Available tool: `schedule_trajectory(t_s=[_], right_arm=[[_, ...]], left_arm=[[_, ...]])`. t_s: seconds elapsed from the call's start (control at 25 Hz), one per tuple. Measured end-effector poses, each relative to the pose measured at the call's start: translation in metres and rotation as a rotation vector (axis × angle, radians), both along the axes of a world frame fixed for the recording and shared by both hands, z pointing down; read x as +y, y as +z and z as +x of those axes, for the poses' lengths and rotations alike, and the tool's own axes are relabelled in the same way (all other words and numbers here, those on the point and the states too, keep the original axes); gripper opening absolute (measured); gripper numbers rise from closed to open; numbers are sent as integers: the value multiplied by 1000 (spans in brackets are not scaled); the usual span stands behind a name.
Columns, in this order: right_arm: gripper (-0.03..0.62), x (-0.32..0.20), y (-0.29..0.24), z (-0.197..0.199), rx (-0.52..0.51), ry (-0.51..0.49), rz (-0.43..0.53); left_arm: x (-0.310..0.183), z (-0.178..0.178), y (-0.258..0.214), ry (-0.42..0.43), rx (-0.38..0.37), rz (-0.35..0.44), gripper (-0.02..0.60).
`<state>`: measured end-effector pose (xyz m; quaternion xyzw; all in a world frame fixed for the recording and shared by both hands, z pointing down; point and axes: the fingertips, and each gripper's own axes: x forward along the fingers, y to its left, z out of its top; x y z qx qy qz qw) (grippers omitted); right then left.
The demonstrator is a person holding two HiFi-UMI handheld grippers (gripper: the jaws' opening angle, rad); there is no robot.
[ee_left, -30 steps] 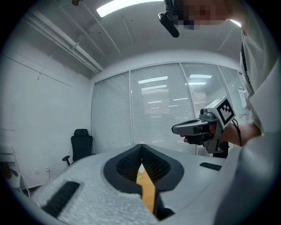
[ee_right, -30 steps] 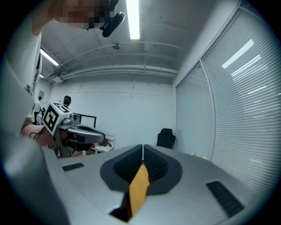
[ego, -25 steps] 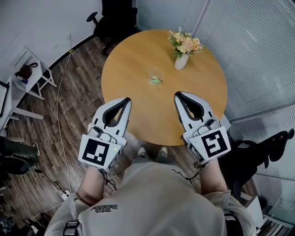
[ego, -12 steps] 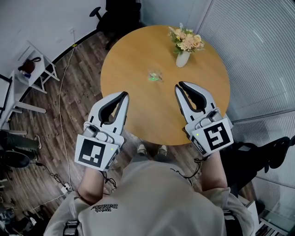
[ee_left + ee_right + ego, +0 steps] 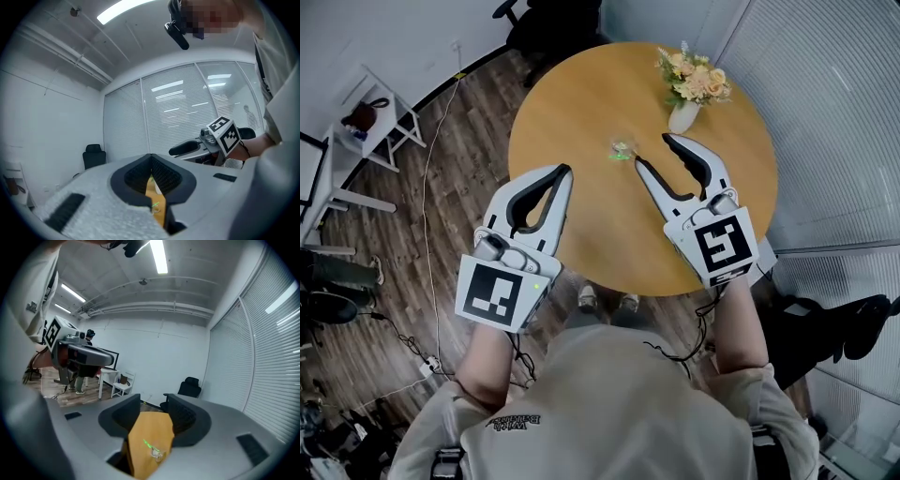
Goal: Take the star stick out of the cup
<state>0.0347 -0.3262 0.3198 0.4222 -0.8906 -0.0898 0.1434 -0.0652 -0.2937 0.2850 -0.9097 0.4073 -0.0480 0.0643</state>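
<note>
Right gripper [image 5: 653, 150] fingers opening wide, nothing between them, lined up on the cup [image 5: 622, 147] mid-bench [image 5: 581, 103], at their 9 o'clock. Star stick [image 5: 620, 157] sits in the cup, so likely pre-grasp. Left gripper [image 5: 563, 171] fingers together, empty, parked at the cup's 7 o'clock, out of the way.

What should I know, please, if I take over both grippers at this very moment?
Left gripper: shut and empty, with its tips over the near left part of the table.
Right gripper: jaws opening with nothing between them. Its tips are just right of the cup and not touching it.
Cup: small and clear, standing near the middle of the table, apart from the vase of flowers.
Star stick: green, and it appears to lean out of the cup.
Done: only the approach.
Left: bring the right jaws onto the stick, close on it and lift it out of the cup.
</note>
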Motion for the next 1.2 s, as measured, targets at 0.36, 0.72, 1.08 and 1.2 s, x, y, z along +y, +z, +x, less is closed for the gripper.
schedule_trajectory(t_s=[0.36,0.72,1.08,1.2], right_arm=[[170,-48,82,-9,142,-4,-113],[170,-70,154,-20,275,-56,-221],[170,-82,217,-36,357,-94,-340],[170,-88,239,-35,436,-93,-357]], left_arm=[[-45,1,45,-15,-22,-71,21],[-77,4,114,-28,-42,-221,21],[-86,-1,156,-55,-61,-302,21],[-85,5,165,-39,-73,-318,21]])
